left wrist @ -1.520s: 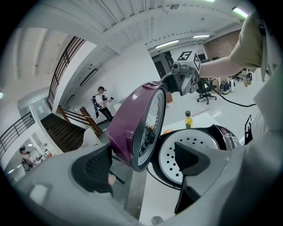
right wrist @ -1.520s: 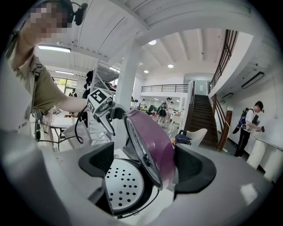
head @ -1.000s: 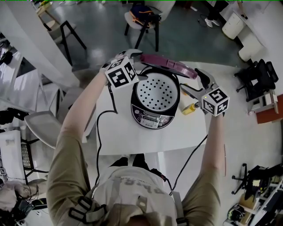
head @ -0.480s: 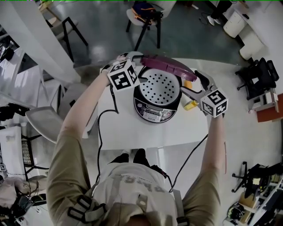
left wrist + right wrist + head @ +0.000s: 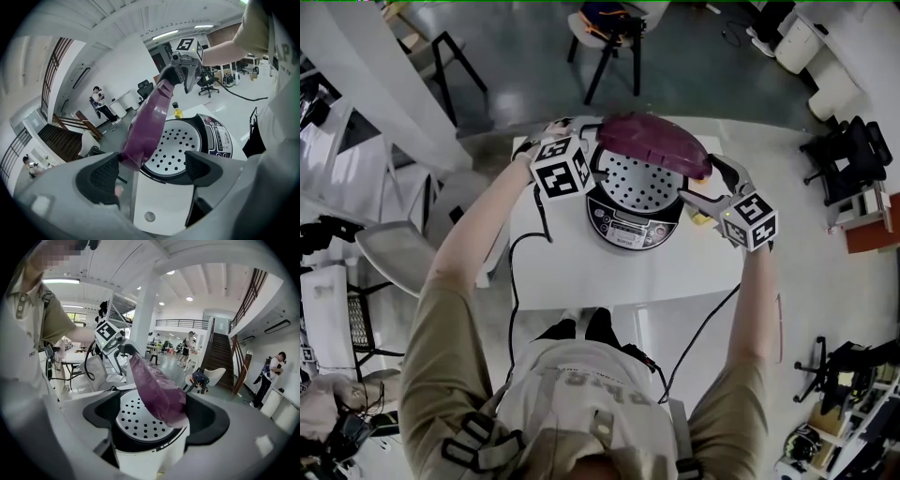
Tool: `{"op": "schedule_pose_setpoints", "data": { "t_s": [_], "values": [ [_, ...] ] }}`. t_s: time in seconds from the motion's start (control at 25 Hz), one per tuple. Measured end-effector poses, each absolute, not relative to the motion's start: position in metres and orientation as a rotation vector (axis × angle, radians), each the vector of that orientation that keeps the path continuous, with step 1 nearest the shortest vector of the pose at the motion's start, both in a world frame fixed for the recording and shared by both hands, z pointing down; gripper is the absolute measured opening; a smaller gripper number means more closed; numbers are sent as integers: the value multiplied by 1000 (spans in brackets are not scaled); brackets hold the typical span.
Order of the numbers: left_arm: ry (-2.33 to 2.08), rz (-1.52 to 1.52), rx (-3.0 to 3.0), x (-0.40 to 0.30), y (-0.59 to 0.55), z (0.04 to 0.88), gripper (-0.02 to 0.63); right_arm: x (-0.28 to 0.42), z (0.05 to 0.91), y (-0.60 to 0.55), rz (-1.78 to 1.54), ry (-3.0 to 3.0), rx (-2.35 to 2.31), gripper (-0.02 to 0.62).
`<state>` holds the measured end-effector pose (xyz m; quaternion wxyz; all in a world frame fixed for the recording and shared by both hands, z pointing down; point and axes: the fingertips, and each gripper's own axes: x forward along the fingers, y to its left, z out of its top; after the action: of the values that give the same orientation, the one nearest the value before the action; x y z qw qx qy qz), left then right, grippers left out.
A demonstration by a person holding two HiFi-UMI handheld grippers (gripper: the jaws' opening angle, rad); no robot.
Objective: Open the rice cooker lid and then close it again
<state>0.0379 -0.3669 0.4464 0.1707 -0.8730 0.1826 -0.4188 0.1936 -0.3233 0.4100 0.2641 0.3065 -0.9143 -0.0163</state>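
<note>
The rice cooker stands on the white table, its perforated inner plate showing. Its purple lid hangs half lowered over the pot. My left gripper is at the lid's left rear edge, and the lid's rim lies close to its left pad. Its jaws are wide open. My right gripper reaches in from the right, open, with the lid's edge between its jaws. In each gripper view the other gripper sits at the lid's far end.
A small yellow bottle stands on the table right of the cooker. Cables run from both grippers across the table's front. Chairs stand beyond the table, and a white chair is to the left. People stand further off in the room.
The purple lid has swung down from near upright to cover more of the pot. Both grippers have stayed at its edges and followed it.
</note>
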Motion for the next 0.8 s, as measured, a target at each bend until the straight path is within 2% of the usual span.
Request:
{"op": "schedule_pose_setpoints", "data": {
  "t_s": [0.8],
  "values": [
    [396,-1305,-2434,27,-331,489,456,186,454,-289,18,-2403,743,408]
  ]
}}
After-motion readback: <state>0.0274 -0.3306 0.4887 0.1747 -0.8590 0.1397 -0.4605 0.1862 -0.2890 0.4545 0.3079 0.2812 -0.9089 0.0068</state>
